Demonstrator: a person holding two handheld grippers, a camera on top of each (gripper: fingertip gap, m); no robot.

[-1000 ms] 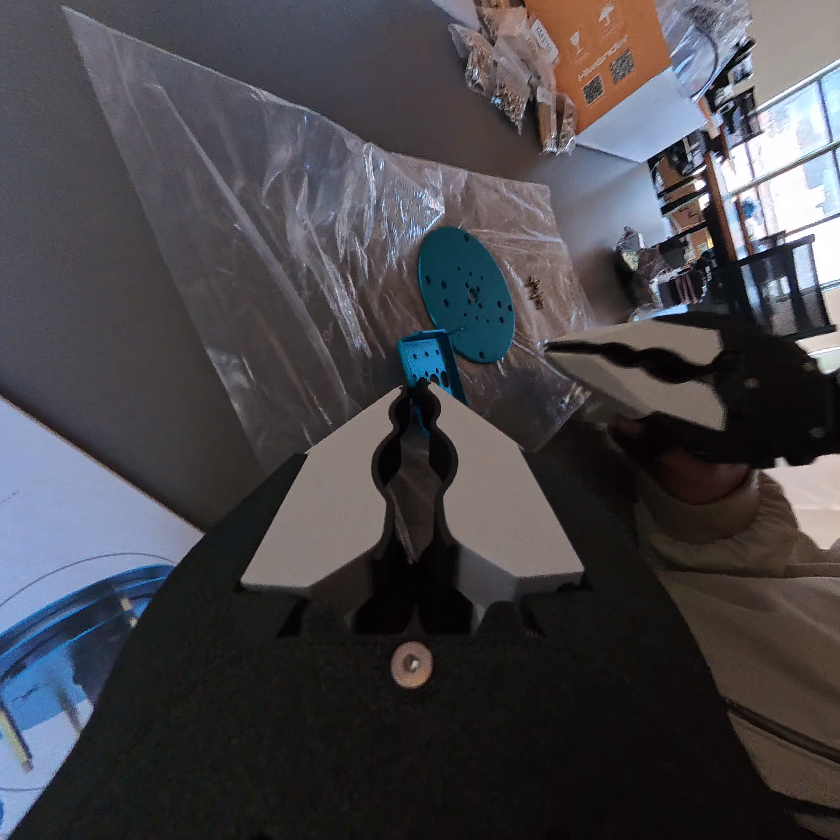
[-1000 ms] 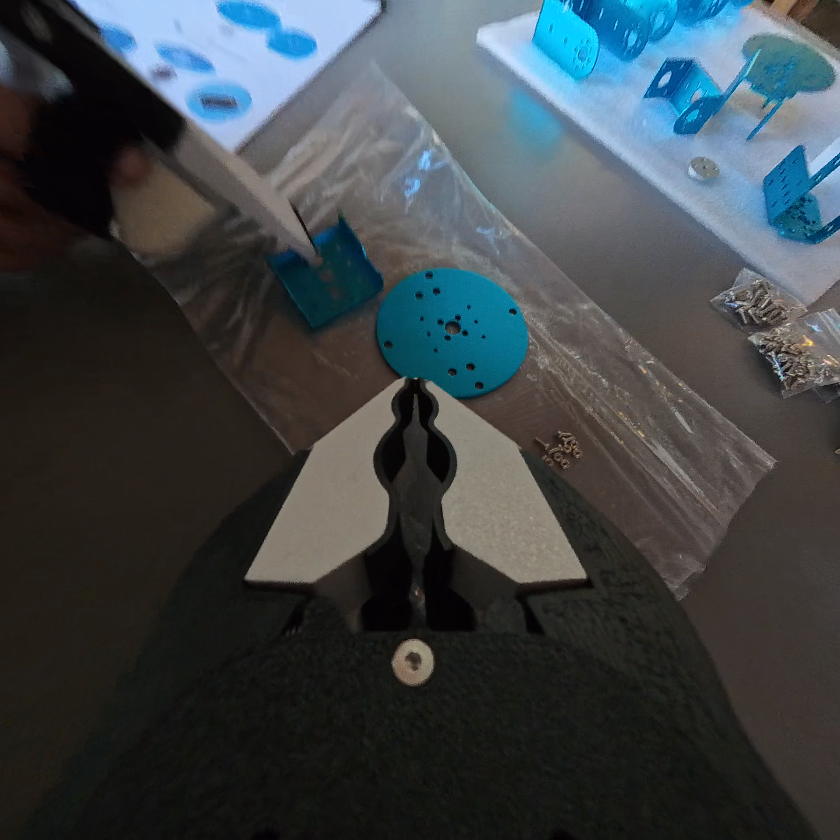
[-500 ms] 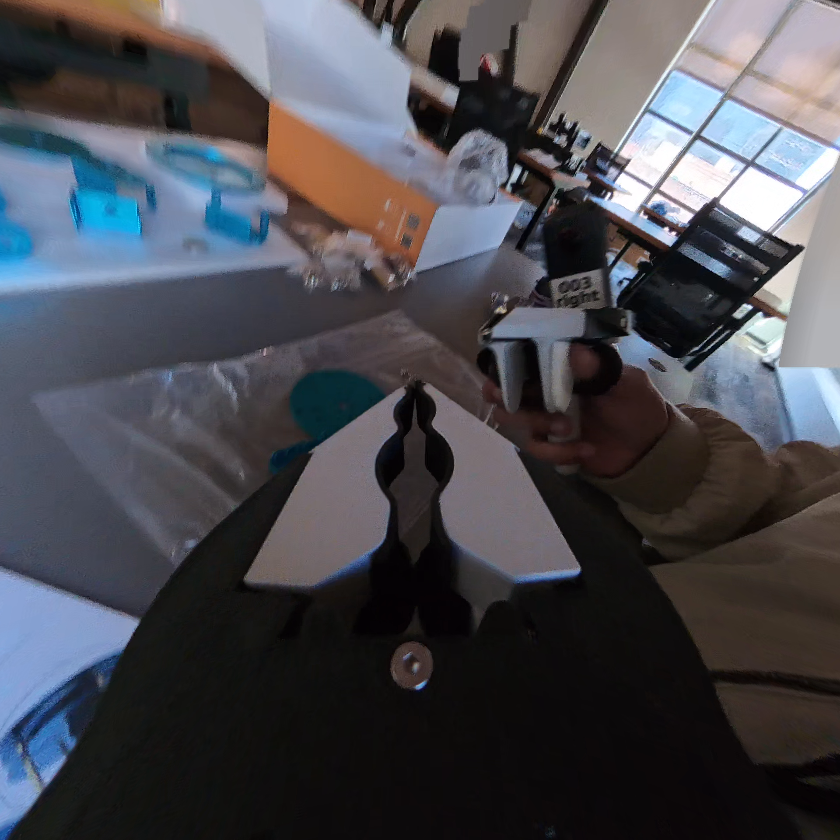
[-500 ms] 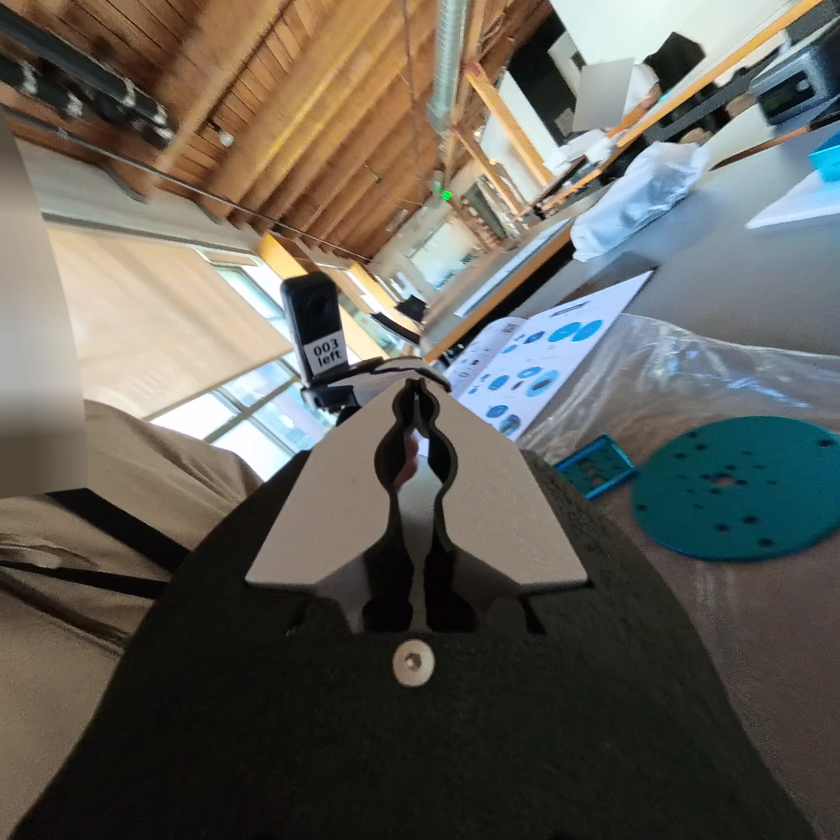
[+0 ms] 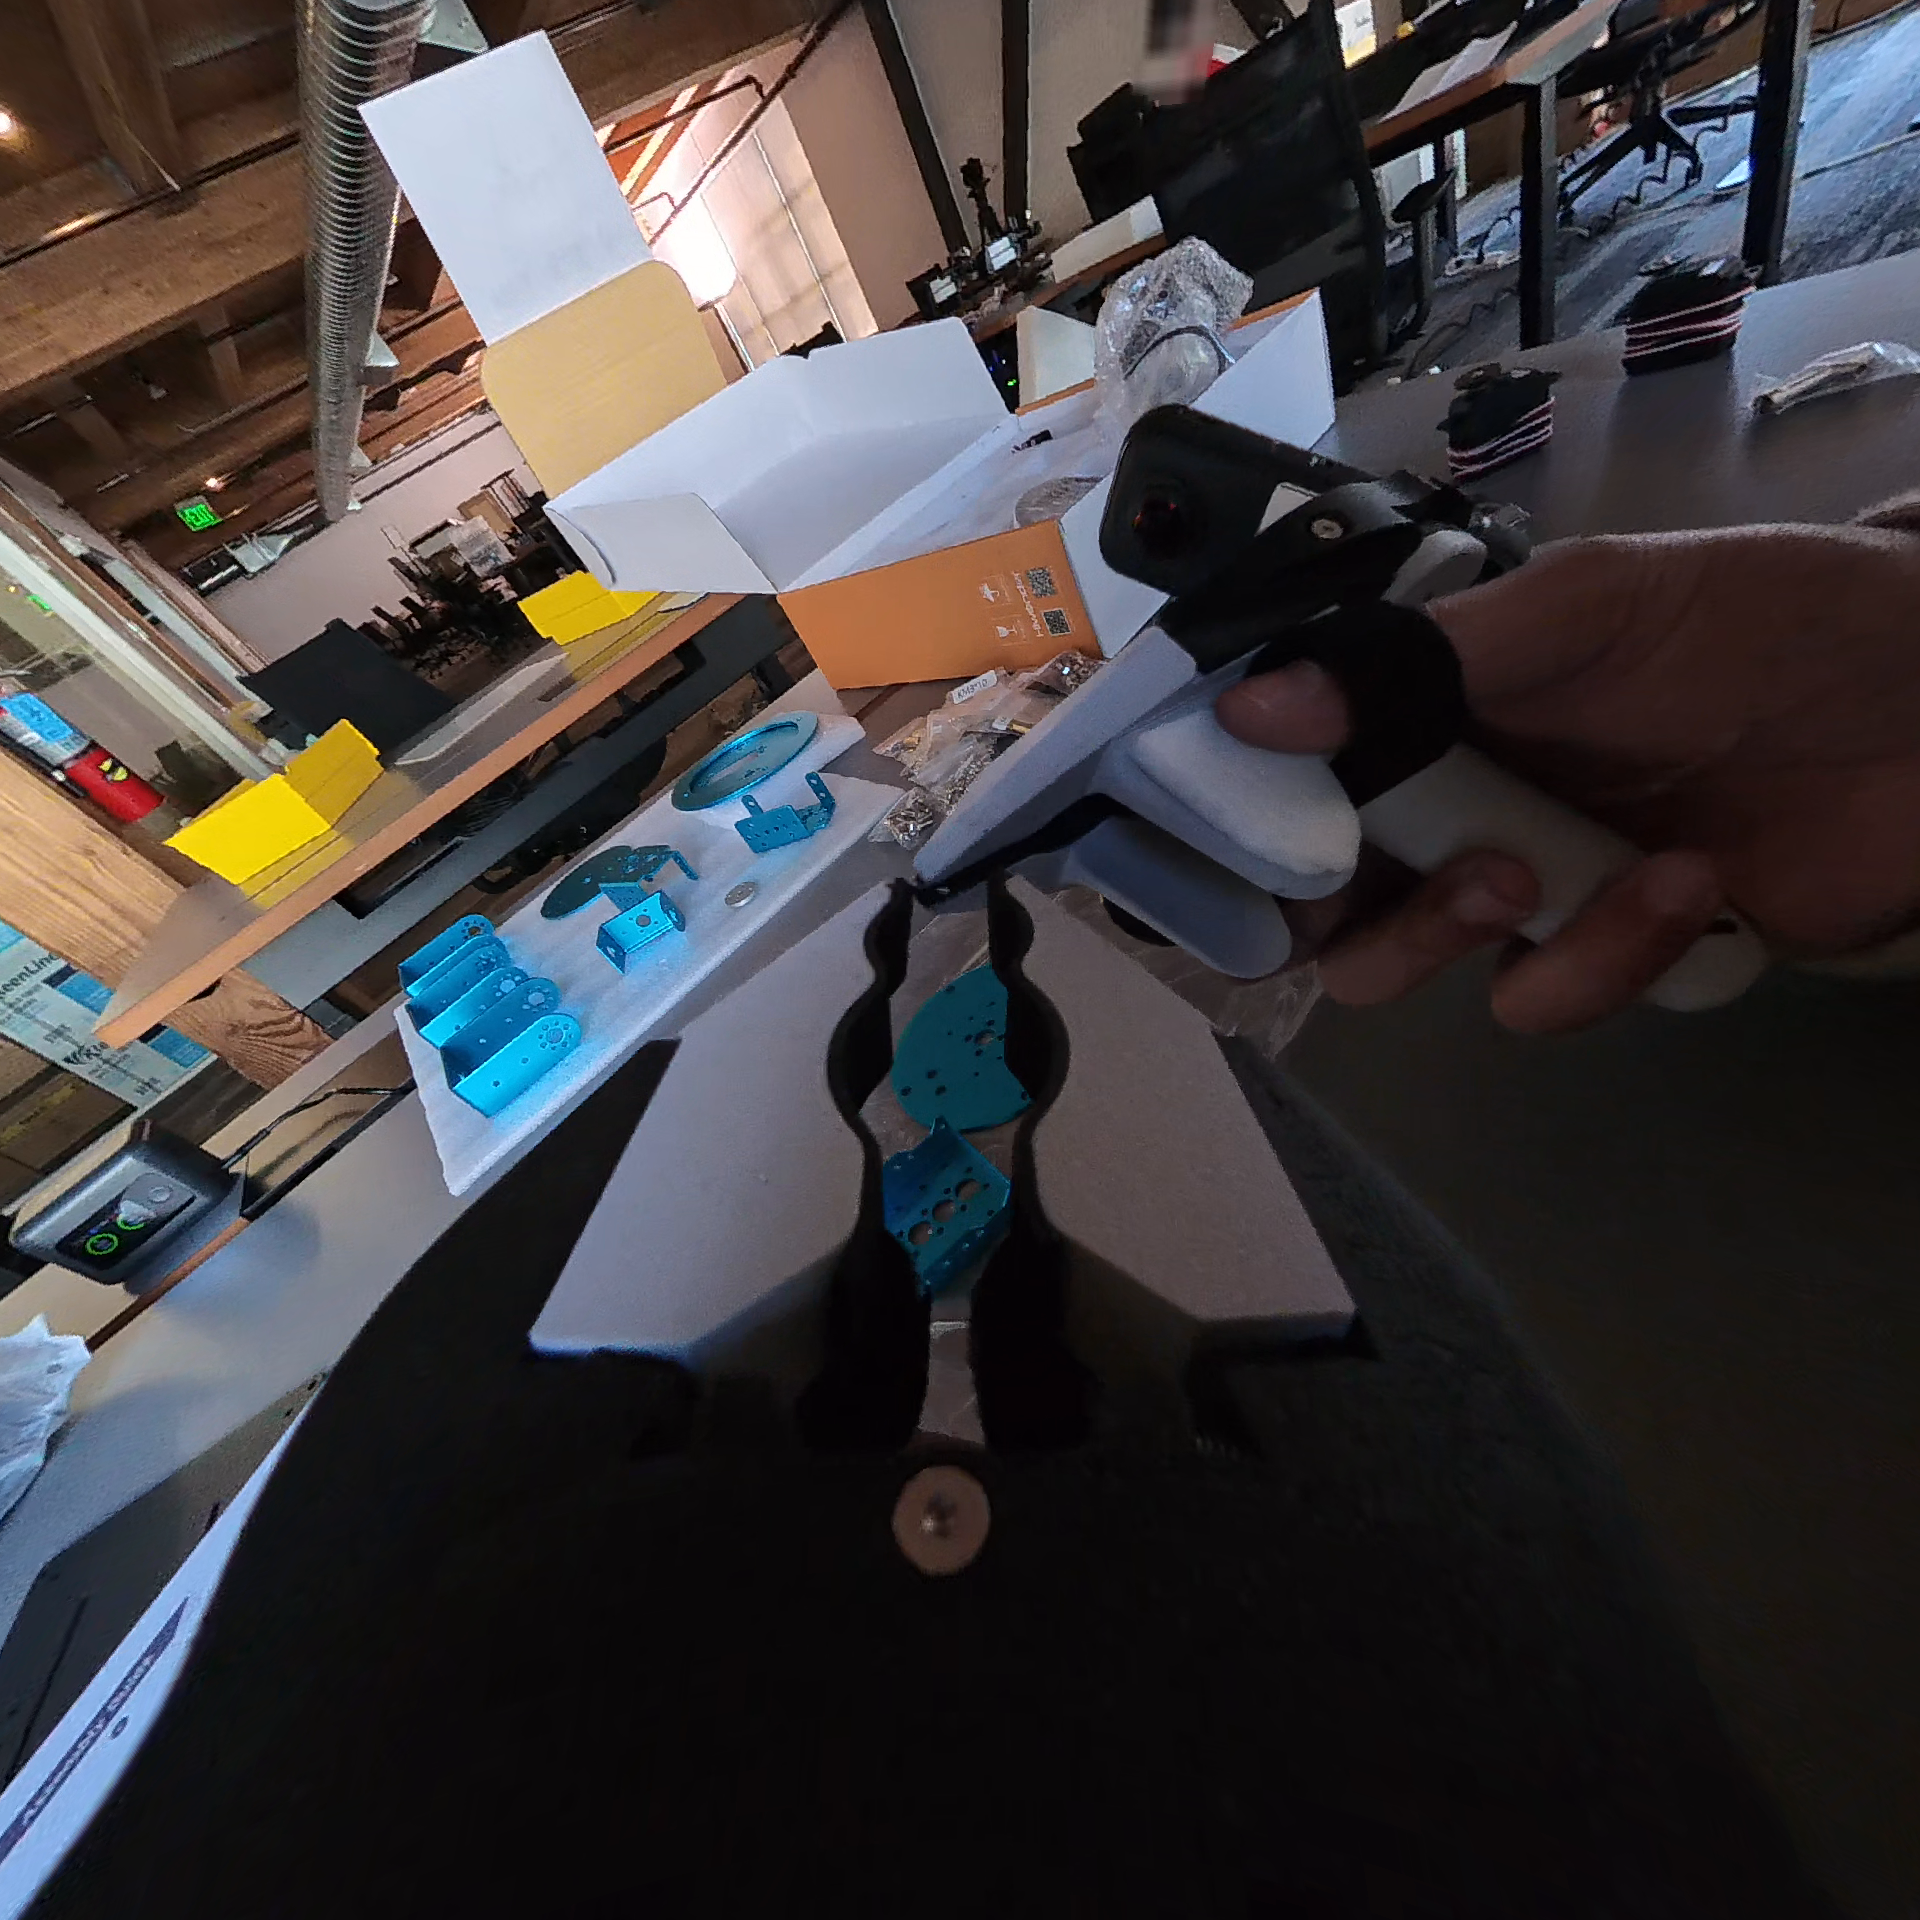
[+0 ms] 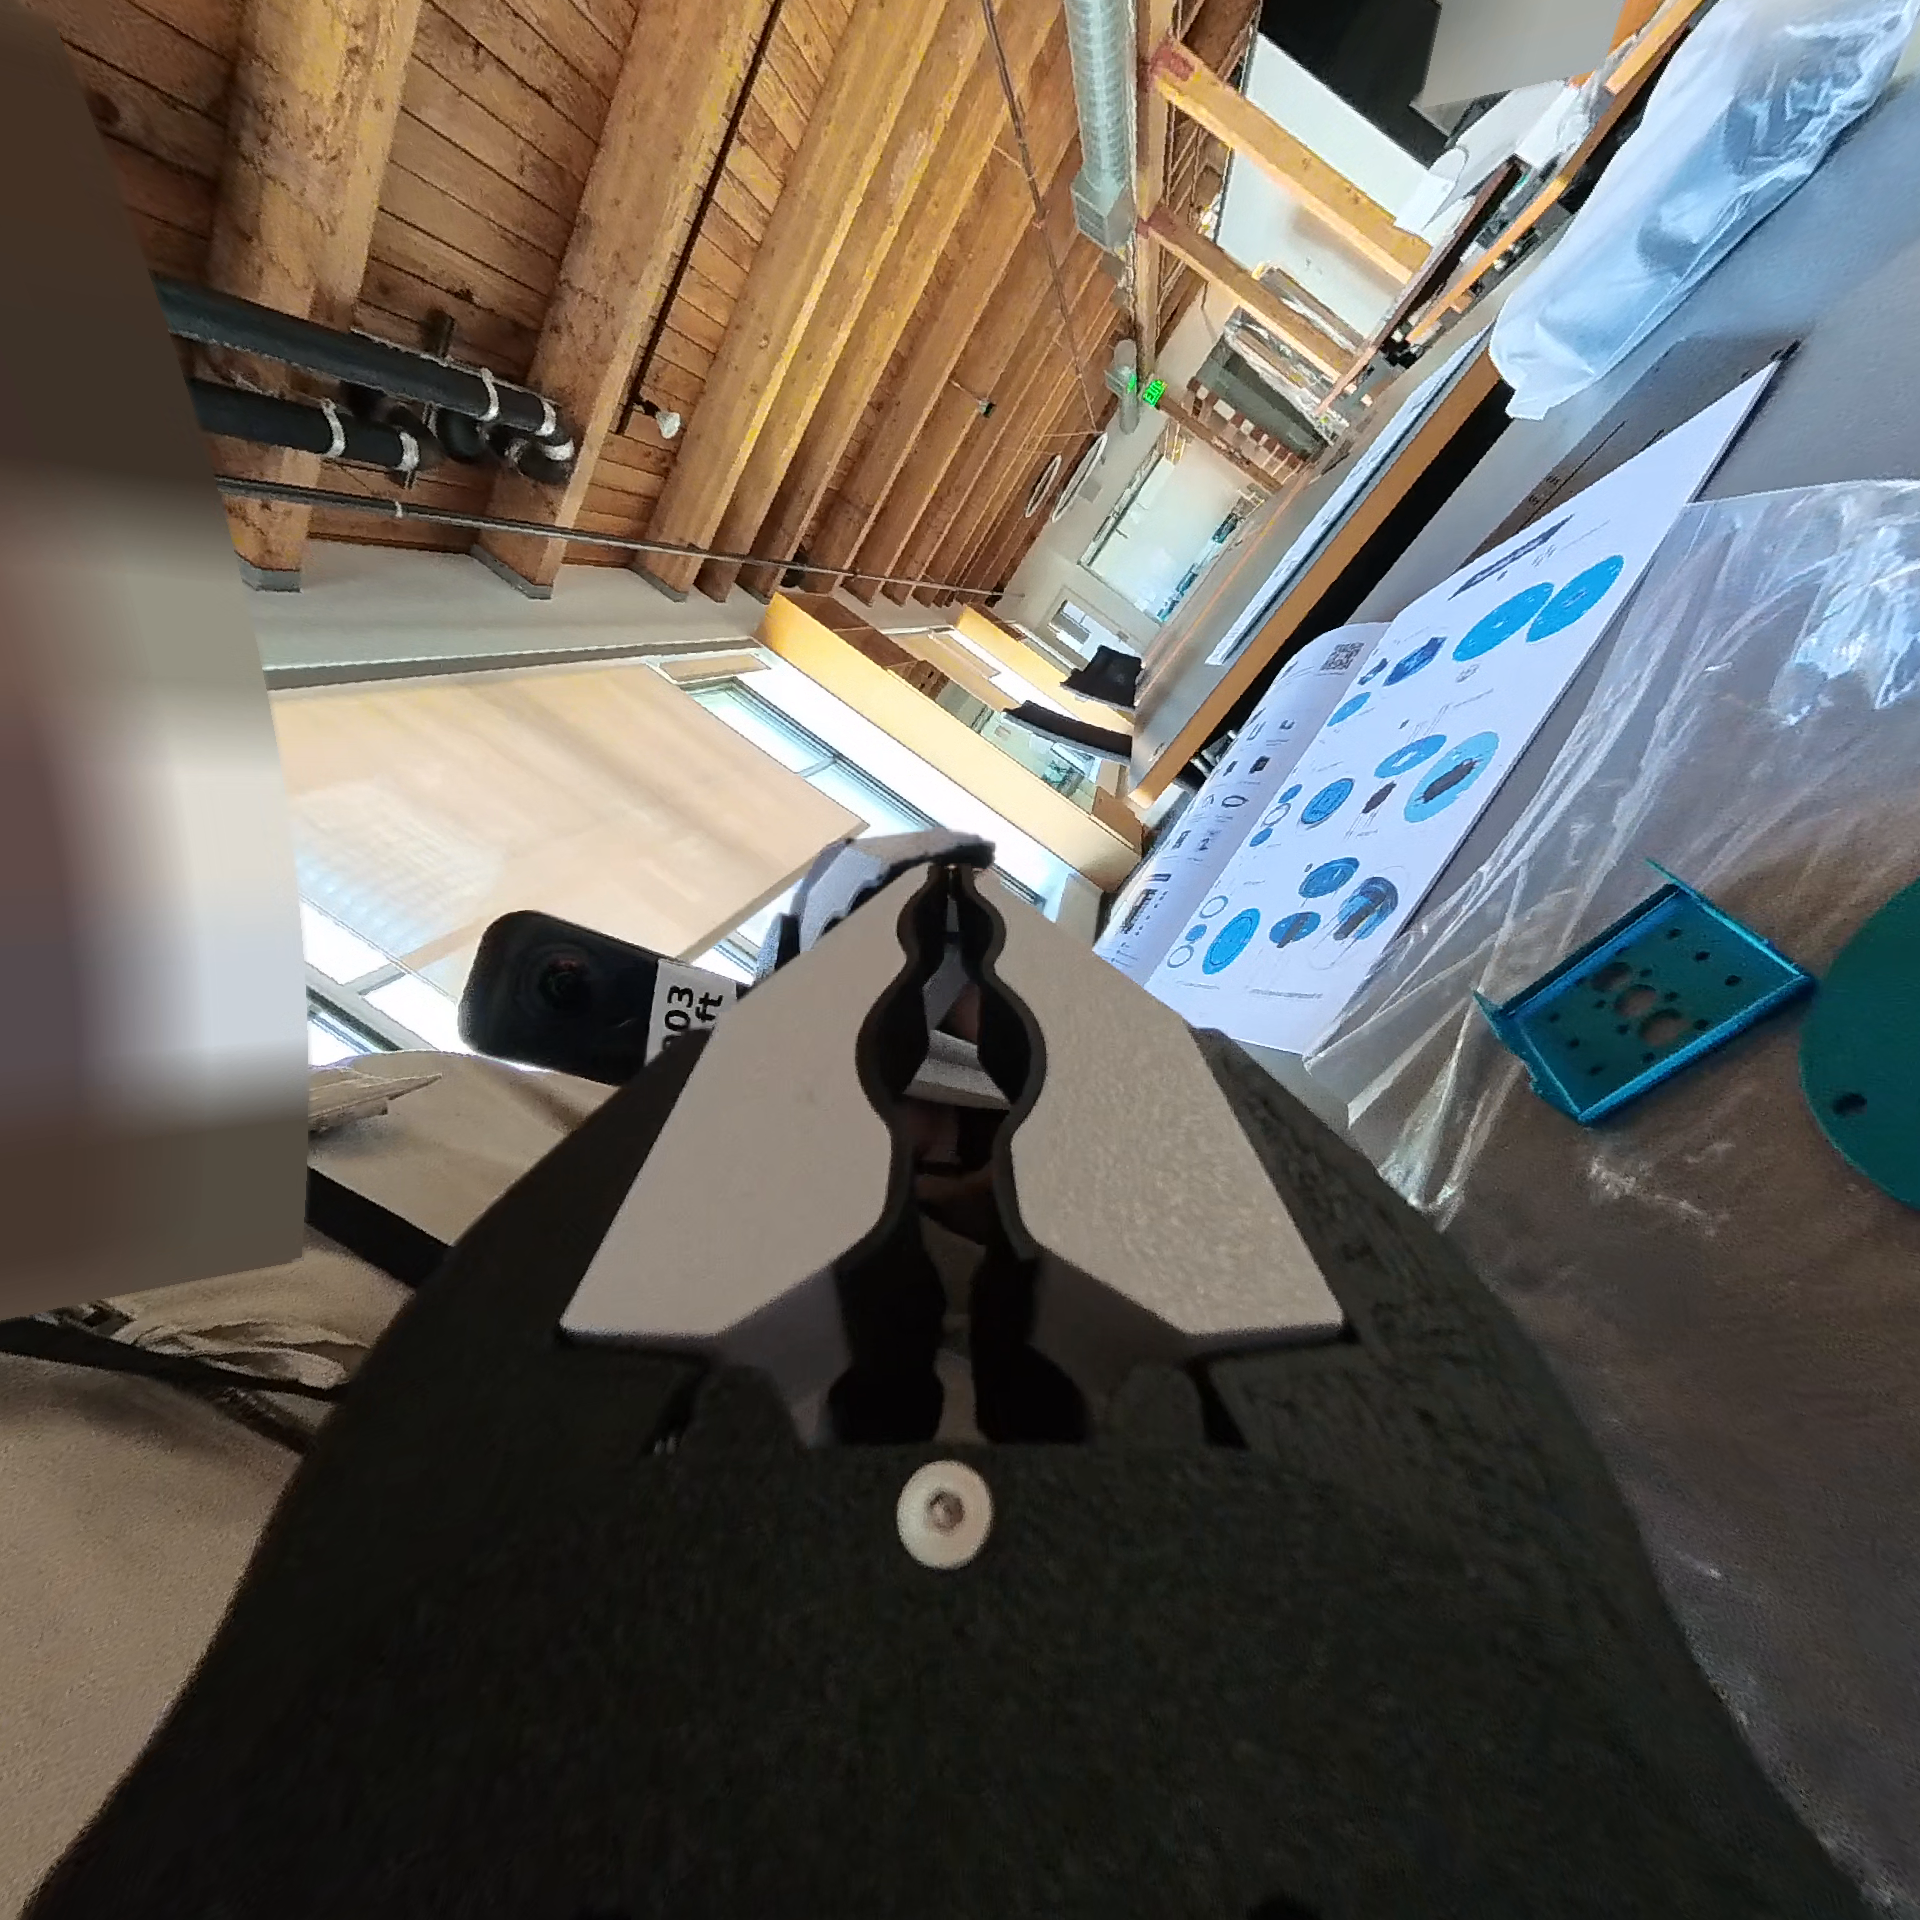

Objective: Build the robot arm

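Note:
My left gripper (image 5: 948, 891) is held up above the table with its jaws a little apart. Through the gap I see a blue perforated bracket (image 5: 945, 1210) and a teal round plate (image 5: 961, 1049) lying on the table below. My right gripper (image 5: 923, 881), held by a hand (image 5: 1662, 748), points its shut tips into the gap between the left fingertips. In the right wrist view the right gripper (image 6: 951, 868) is shut, tip to tip with the left gripper (image 6: 961, 850). The bracket (image 6: 1642, 1018) and the plate (image 6: 1870, 1060) lie at the right on clear plastic film (image 6: 1714, 727). Neither gripper holds them.
A white foam sheet (image 5: 582, 1060) with several blue metal parts lies at the far left. Behind it stand an open orange and white box (image 5: 935, 613) and bags of screws (image 5: 956, 748). A printed sheet (image 6: 1403, 779) lies beside the film. A small device with a screen (image 5: 114, 1216) sits at the left. Only a small space, under 4 cm, lies between the two pairs of fingers. The blue perforated bracket (image 5: 945, 1210) is about equally far from each gripper, around 12 cm. It turns up in the right wrist view (image 6: 1599, 1006) as well.
Both grippers rose from the bracket and plate on the film and turned to face each other. They have closed in until their tips meet. The left jaws have opened a little.

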